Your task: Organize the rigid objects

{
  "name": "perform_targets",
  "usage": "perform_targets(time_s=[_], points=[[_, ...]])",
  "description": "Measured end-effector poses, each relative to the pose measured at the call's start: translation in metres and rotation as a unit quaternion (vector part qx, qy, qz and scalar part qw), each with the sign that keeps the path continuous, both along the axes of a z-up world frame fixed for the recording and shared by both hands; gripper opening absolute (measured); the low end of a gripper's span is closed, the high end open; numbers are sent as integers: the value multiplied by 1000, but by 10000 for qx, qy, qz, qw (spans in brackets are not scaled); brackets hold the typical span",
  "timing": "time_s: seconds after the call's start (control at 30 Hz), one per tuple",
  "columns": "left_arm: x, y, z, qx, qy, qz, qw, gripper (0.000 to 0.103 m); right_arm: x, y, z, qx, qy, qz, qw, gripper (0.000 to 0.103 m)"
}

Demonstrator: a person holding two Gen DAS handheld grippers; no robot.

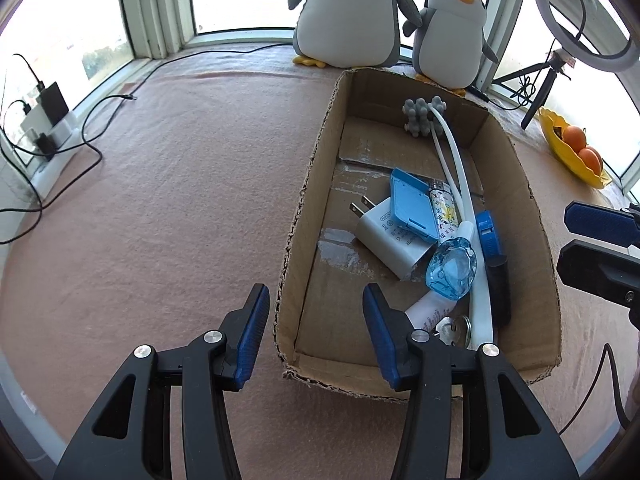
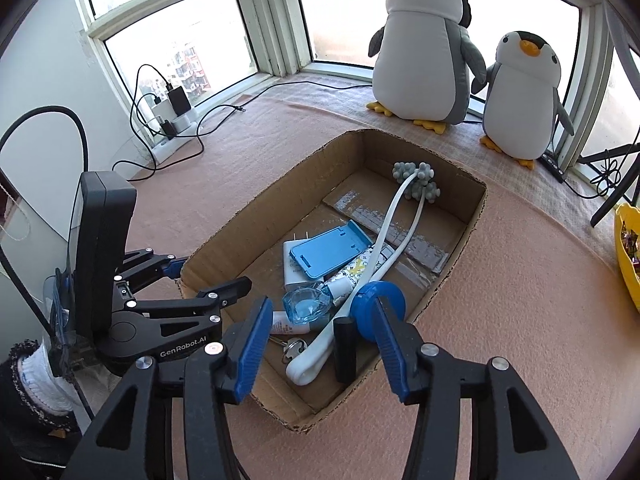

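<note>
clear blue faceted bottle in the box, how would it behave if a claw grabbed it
The clear blue faceted bottle looks hard and glossy, so the pads may slip on its angled faces. It lies on its side, propped on a white tube and a white charger plug, so a push would probably rock or slide it. It may crack if squeezed hard.

Left wrist view: looks steeply down along its fingers from the near left corner of the cardboard box (image 1: 516, 168). Right wrist view: close above the box's (image 2: 224, 240) near end, facing the window (both share box, contents and two plush penguins (image 2: 424, 40)).
</note>
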State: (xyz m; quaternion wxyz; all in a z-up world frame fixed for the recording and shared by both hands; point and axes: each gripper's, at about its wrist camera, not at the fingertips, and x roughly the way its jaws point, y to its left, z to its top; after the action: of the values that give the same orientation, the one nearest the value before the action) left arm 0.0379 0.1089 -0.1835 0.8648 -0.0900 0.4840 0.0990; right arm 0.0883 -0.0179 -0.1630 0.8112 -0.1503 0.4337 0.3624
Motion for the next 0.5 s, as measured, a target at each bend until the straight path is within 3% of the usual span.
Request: perform_targets(time_s=[0.4,0.5], points=[[-19,-17,63,357,-651,-9,9972,58,-22,-41,35,316,-280,-564,9975,53],[-25,-23,85,430,-899,-45,9950,72,-27,-55,50,445,-446,-810,9947,59]])
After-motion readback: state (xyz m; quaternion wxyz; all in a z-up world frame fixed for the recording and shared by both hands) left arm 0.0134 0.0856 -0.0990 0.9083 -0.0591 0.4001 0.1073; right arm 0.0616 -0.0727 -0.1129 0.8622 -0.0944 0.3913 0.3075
